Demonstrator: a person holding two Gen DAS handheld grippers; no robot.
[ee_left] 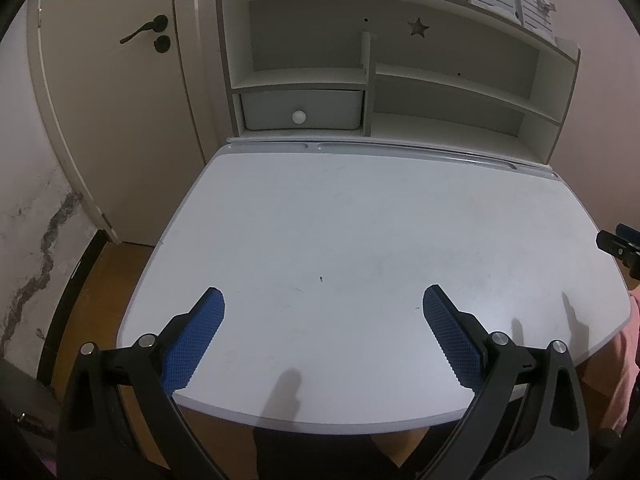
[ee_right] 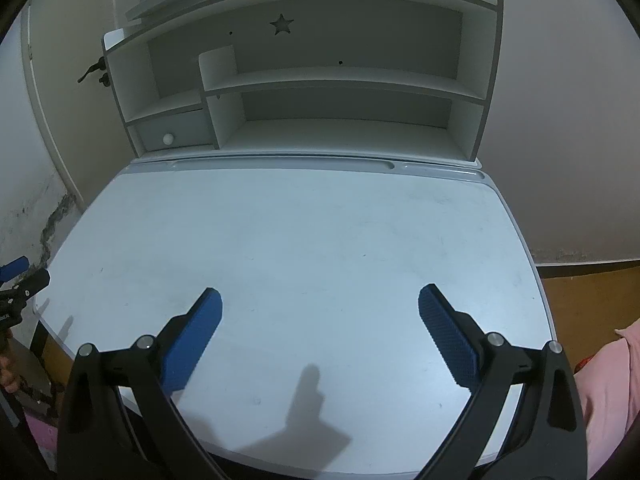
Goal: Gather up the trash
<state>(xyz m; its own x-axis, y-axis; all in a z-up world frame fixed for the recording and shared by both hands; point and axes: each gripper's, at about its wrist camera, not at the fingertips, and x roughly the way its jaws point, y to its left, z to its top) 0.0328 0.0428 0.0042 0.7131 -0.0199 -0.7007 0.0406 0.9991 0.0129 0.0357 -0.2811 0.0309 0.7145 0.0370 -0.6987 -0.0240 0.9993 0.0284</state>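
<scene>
Left gripper (ee_left: pixel 322 312): I hold its jaws wide apart, empty, above the desk (ee_left: pixel 360 216).
Right gripper (ee_right: pixel 319 312): likewise spread, empty.
Trash: none visible; neither hand nearer.

Here's the desk (ee_left: pixel 360 220), a pale grey-white top with rounded corners, and its surface shows only faint scuffs, a small dark speck (ee_left: pixel 321 279) toward the near edge, and soft shadows along that same edge. Along the desk's far edge runs a shallow moulded groove (ee_left: pixel 400 148). Right behind that groove, butted against the desk, stands the white shelf unit (ee_right: pixel 320 80), open compartments across it, a star cut-out (ee_right: pixel 281 24) in its back panel. At the shelf unit's lower left sits a small drawer (ee_left: pixel 302 110) with a round white knob (ee_left: pixel 299 116).
</scene>
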